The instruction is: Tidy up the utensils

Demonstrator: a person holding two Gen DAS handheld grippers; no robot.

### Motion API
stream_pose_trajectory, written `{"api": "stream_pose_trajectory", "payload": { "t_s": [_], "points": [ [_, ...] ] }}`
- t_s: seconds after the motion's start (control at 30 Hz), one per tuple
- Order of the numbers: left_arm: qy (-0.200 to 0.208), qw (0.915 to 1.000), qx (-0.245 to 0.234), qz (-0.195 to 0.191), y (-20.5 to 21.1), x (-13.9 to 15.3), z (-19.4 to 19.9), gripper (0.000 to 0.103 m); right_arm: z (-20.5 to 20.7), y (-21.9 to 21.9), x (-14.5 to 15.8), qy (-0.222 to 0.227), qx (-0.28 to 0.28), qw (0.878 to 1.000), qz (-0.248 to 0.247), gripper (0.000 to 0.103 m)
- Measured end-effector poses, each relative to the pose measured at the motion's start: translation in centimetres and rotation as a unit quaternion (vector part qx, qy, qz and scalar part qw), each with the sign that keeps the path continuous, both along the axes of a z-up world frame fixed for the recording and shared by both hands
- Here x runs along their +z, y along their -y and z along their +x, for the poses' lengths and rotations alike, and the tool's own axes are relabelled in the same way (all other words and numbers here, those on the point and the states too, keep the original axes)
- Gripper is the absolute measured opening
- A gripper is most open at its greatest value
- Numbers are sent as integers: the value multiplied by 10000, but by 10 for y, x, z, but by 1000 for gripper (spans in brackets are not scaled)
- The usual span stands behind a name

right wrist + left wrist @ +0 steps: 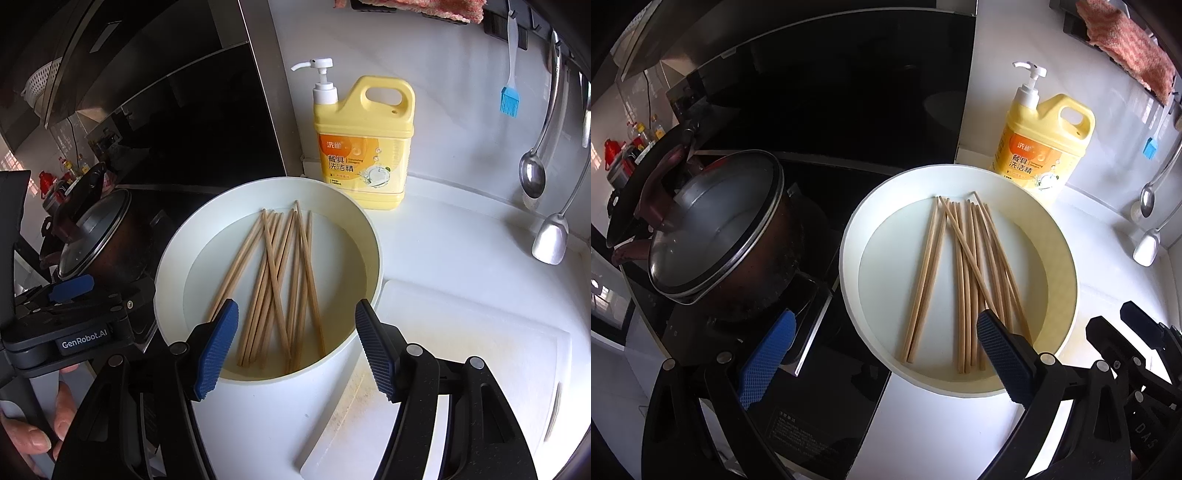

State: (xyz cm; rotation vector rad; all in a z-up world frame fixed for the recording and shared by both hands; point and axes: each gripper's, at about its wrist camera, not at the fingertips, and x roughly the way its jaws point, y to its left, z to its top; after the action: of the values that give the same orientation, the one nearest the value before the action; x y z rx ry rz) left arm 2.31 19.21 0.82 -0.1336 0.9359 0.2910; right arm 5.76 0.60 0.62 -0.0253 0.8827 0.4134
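Observation:
Several wooden chopsticks [964,273] lie loosely crossed in a round white basin [849,236] on the white counter; they also show in the right wrist view [280,284], in the same basin [373,236]. My left gripper [886,332] is open and empty, above the basin's near left edge, its right finger over the chopstick ends. My right gripper [295,325] is open and empty, just above the near ends of the chopsticks. The left gripper's body [74,325] shows at the left of the right wrist view.
A lidded pot [716,229] stands on the black stove left of the basin. A yellow dish-soap bottle [364,140] stands behind the basin. A white cutting board [461,354] lies to the right. Ladles [532,177] and a blue brush [509,99] hang on the wall.

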Motion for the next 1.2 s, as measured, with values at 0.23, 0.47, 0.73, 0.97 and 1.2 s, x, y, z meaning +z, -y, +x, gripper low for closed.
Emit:
{"api": "stream_pose_trajectory", "payload": {
  "t_s": [0.23, 0.47, 0.73, 0.97, 1.2],
  "points": [
    [-24, 9997, -246, -31, 17, -2, 1, 97, -9, 44, 2, 240, -394, 9988, 158, 70],
    [-95, 9947, -986, -281, 70, -17, -5, 97, -38, 195, -26, 418, -2121, 9764, -15, 78],
    [-45, 9880, -1529, -236, 130, -14, -12, 97, -78, 401, -87, 117, -4037, 9131, -561, 79],
    [133, 9887, -1477, -209, 146, -1, -24, 97, -64, 487, -141, -281, -4416, 8947, -604, 79],
    [223, 9949, -979, -75, 131, 9, -32, 97, -45, 507, -157, -188, -4358, 8979, -586, 80]
  ]
}}
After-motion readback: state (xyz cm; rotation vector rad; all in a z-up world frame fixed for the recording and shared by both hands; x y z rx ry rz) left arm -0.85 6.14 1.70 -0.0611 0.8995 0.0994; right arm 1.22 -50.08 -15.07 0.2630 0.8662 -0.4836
